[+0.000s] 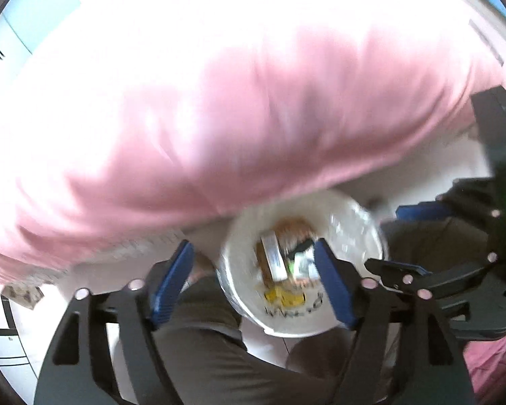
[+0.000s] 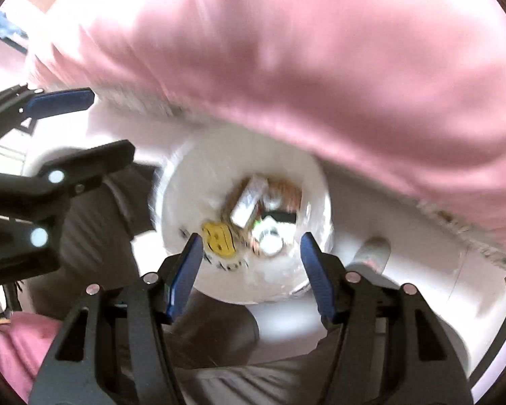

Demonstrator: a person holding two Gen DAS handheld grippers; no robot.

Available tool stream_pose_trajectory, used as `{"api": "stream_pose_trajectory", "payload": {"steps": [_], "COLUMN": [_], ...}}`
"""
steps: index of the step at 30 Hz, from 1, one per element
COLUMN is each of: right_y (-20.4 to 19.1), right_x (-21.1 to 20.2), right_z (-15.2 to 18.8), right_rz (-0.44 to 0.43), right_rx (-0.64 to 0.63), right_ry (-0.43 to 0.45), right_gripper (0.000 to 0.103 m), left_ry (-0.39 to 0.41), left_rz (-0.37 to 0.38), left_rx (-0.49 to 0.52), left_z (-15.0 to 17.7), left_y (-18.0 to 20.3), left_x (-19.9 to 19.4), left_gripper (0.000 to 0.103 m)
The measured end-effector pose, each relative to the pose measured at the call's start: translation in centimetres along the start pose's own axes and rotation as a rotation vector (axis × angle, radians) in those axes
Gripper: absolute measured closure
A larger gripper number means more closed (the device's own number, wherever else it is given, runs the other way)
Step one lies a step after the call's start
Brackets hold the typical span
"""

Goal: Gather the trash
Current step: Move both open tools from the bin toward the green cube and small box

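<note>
Your left gripper (image 1: 253,280) has its blue pads (image 1: 172,280) spread wide with nothing between them, and your right gripper (image 2: 249,270) is just as wide apart and empty. Both point down into the white trash bin (image 2: 286,280), which stands on the floor below them, partly under the edge of the pink bedspread (image 2: 320,67). The collected trash already lies at the bottom: a yellow wrapper (image 2: 217,239), a flat box (image 2: 249,202) and a small white cup-like piece (image 2: 270,241), though blur makes them hard to name for certain. The main risk is the two grippers fouling each other, since your right one shows just beside the left one's pad in the left view. If you reach in, a finger could catch the bin's rim and tip it, spilling what is inside. The hanging bedspread could also snag a finger. Your legs stand close to the bin, so a careless step could knock it.
</note>
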State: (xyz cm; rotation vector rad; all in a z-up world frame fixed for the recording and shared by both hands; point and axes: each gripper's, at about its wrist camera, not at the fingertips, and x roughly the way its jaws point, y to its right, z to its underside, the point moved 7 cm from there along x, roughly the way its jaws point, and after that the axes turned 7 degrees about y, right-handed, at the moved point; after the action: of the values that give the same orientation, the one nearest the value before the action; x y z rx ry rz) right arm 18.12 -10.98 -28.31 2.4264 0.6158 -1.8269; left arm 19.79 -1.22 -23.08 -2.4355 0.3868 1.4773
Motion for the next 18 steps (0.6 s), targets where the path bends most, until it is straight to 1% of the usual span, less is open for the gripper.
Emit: {"api": "stream_pose_trajectory", "payload": {"steps": [1, 2, 4, 7, 9, 12, 13, 15, 18], "right_y": [0.0, 0.1, 0.5, 0.6, 0.6, 0.5, 0.6, 0.9, 1.8], "right_x": [-1.6, -3.3, -6.1, -8.6, -9.8, -11.1, -11.6, -12.2, -13.0], "right_z": [-0.7, -1.4, -2.6, -3.6, -4.4, -4.5, -4.6, -5.0, -5.5], "right_rz": [0.014, 0.032, 0.046, 0.051, 0.06, 0.079, 0.081, 0.085, 0.109], "right_rx": [-0.004, -0.003, 0.008, 0.018, 0.012, 0.004, 0.005, 0.011, 0.026], "right_ry": [0.039, 0.082, 0.15, 0.202, 0.221, 0.241, 0.247, 0.258, 0.271], "right_gripper": [0.033, 0.031, 0.029, 0.029, 0.029, 0.029, 0.029, 0.029, 0.029], "left_ry": [0.022, 0.057, 0.116, 0.176, 0.195, 0.209, 0.21, 0.212, 0.225], "left_rz": [-0.009, -0.018, -0.042, -0.069, -0.074, -0.101, -0.102, -0.106, -0.115], "left_rx": [-0.004, -0.01, -0.017, -0.025, -0.033, -0.029, -0.026, -0.025, -0.022], "left_z": [-0.9, -1.9, -3.6, -5.3, -6.6, -8.2, -8.5, -9.1, -10.0], "left_y": [-0.3, -0.6, -1.1, -2.1, -2.5, -3.0, -2.9, -3.1, -3.2], "left_x": [-1.0, -2.4, -4.8, -7.2, -7.9, -8.8, -8.5, -9.3, -9.4], "left_gripper": [0.019, 0.018, 0.015, 0.013, 0.013, 0.013, 0.013, 0.013, 0.013]}}
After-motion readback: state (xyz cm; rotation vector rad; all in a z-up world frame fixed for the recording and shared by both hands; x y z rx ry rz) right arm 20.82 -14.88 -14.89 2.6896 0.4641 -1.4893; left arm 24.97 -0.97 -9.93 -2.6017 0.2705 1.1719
